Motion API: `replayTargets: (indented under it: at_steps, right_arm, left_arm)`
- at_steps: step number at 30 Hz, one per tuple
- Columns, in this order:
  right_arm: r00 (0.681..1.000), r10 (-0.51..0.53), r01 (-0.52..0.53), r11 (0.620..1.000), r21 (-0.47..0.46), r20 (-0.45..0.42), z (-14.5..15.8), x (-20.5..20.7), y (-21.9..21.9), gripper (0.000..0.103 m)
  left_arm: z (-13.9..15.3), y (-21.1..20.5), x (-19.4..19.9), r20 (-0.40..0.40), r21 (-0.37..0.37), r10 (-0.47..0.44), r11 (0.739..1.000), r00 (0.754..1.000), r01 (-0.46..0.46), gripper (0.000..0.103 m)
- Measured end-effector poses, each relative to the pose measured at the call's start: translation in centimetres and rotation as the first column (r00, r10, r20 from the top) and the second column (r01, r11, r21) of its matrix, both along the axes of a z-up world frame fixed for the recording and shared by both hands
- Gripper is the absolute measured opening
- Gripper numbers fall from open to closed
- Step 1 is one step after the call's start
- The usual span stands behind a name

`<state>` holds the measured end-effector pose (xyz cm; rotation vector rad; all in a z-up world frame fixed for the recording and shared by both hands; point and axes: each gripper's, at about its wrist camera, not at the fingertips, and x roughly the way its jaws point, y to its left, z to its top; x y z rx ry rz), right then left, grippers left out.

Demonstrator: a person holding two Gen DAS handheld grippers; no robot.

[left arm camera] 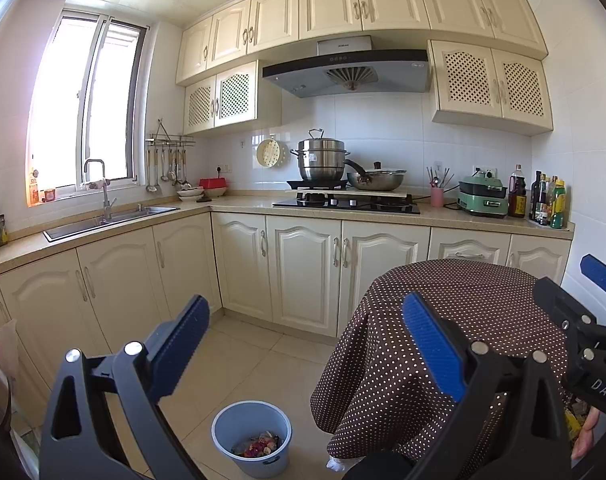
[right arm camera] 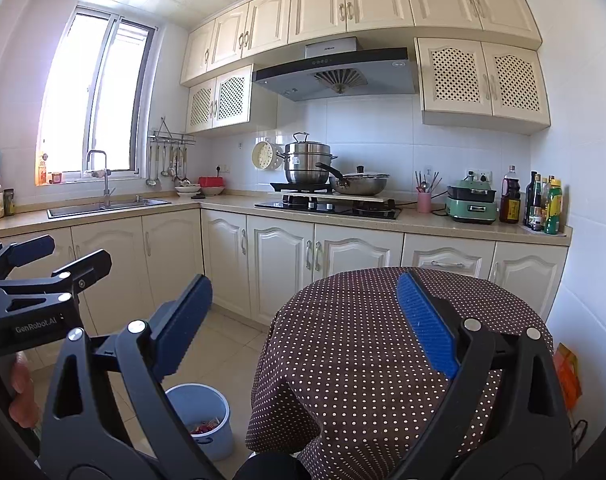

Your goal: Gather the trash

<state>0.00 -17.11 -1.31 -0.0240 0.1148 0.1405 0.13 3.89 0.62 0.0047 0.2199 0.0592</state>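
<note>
A light blue bin [left arm camera: 251, 438] stands on the tiled floor left of a round table; it holds colourful trash [left arm camera: 259, 446]. It also shows in the right wrist view [right arm camera: 203, 420], partly hidden by my finger. My left gripper [left arm camera: 303, 344] is open and empty, held above the floor and table edge. My right gripper [right arm camera: 303, 328] is open and empty over the table. The table wears a brown polka-dot cloth [left arm camera: 455, 312], also in the right wrist view [right arm camera: 363, 340]. Each gripper appears at the edge of the other's view.
Cream cabinets [left arm camera: 303, 272] run along the back and left walls. The counter carries a sink [left arm camera: 111, 220], a hob with pots [left arm camera: 343, 196], a green cooker [left arm camera: 483, 200] and bottles [left arm camera: 547, 200]. An orange packet [right arm camera: 567, 372] lies right of the table.
</note>
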Motion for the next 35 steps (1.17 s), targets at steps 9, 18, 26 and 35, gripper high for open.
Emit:
replayTargets:
  at_steps: [9, 18, 26, 35]
  right_arm:
    - [1.0, 0.001, -0.001, 1.0, -0.004, -0.006, -0.3, 0.2, 0.1, 0.092]
    - [1.0, 0.001, -0.001, 1.0, -0.005, -0.01, -0.3, 0.2, 0.1, 0.092]
    - [1.0, 0.002, -0.002, 1.0, -0.007, -0.019, -0.8, 0.4, 0.0, 0.092]
    - [0.997, 0.016, -0.015, 1.0, 0.003, -0.081, -1.9, 3.1, -0.8, 0.092]
  left_arm:
    - [-0.1, 0.1, 0.0, -0.001, -0.002, 0.0, 1.0, 1.0, 0.0, 0.096]
    - [-0.2, 0.2, 0.1, -0.002, -0.002, 0.0, 1.0, 1.0, 0.0, 0.096]
    - [-0.7, 0.0, 0.1, -0.008, -0.002, 0.004, 1.0, 1.0, -0.004, 0.096]
    - [-2.2, 0.5, 2.0, -0.063, -0.002, 0.02, 1.0, 0.998, -0.021, 0.096]
